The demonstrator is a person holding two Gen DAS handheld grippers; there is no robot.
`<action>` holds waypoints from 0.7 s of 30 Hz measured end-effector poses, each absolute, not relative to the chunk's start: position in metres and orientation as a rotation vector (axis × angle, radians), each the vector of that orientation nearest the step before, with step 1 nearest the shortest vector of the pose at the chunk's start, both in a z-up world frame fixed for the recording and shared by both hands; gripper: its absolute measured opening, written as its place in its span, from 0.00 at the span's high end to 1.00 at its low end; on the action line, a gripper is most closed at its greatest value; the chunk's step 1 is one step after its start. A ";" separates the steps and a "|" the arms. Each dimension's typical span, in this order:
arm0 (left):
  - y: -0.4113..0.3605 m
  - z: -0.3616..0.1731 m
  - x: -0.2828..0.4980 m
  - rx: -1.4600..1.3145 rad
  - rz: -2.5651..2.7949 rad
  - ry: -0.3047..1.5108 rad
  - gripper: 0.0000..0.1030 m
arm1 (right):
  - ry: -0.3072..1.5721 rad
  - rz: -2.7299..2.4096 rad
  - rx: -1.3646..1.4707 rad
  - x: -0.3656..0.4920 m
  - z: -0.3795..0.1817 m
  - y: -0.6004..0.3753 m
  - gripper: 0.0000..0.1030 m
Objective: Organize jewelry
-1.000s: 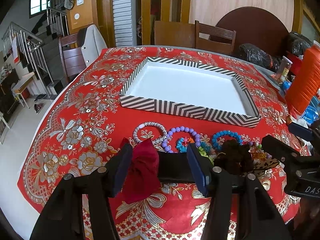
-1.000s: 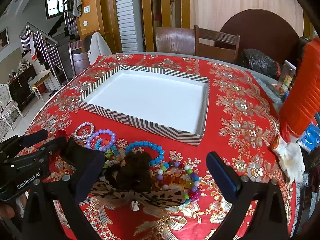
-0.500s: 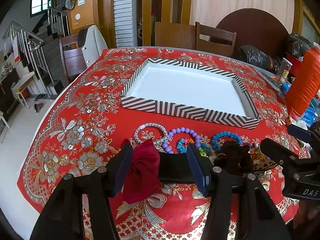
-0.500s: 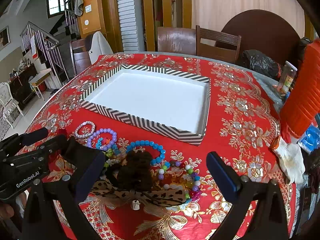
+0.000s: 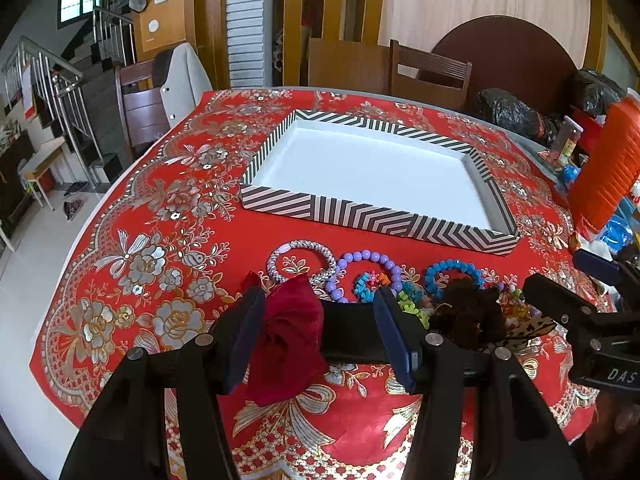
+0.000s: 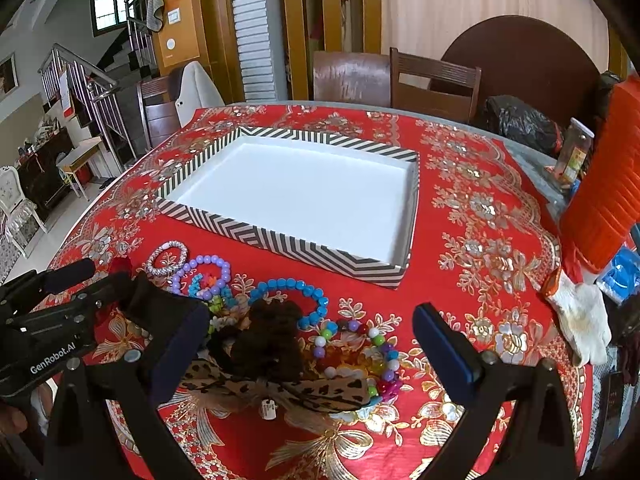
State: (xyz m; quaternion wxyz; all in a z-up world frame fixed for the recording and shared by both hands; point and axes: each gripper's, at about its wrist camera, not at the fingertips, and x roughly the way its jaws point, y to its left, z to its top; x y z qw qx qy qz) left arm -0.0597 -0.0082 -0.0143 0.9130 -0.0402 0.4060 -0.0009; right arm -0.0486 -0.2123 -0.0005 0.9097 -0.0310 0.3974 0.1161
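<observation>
A dark red velvet bow [image 5: 290, 340] with a black band is seen between the spread fingers of the left tool [image 5: 320, 340]; the left pad [image 5: 246, 336] lies against the bow's edge and the right pad [image 5: 394, 336] stands at the end of the black band, but whether the pads press on it cannot be told. The bow rests on the surface [image 5: 160, 240], which is covered by a red floral cloth. Just ahead of the left tool, a silver-white beaded bracelet [image 5: 302, 260], a purple bead bracelet [image 5: 368, 272] and a blue bead bracelet [image 5: 454, 276] are laid in a row. Farther ahead, a shallow striped tray [image 5: 360, 216] with a white inside is set.

The right tool [image 6: 312, 344] is held spread wide, with nothing pinched. Between its fingers, a dark brown scrunchie [image 6: 264, 340], a leopard-print bow [image 6: 280, 388] and a multicoloured bead bracelet [image 6: 360, 352] are lying on the surface. Both tools are pointed forward and downward toward the jewelry, side by side.
</observation>
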 end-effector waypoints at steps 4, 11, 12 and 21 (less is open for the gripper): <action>0.010 -0.011 -0.057 -0.120 -0.020 0.860 0.35 | 0.830 0.237 -0.064 -0.045 -0.001 -0.219 0.00; 0.050 -0.007 -0.049 -0.206 -0.018 0.899 0.35 | 0.845 0.244 -0.018 -0.035 -0.001 -0.238 0.00; 0.056 -0.007 -0.047 -0.220 -0.013 0.901 0.35 | 0.848 0.250 -0.014 -0.033 -0.001 -0.239 0.00; 0.077 -0.013 -0.018 -0.310 -0.056 0.959 0.35 | 0.939 0.299 -0.030 -0.003 -0.022 -0.240 0.21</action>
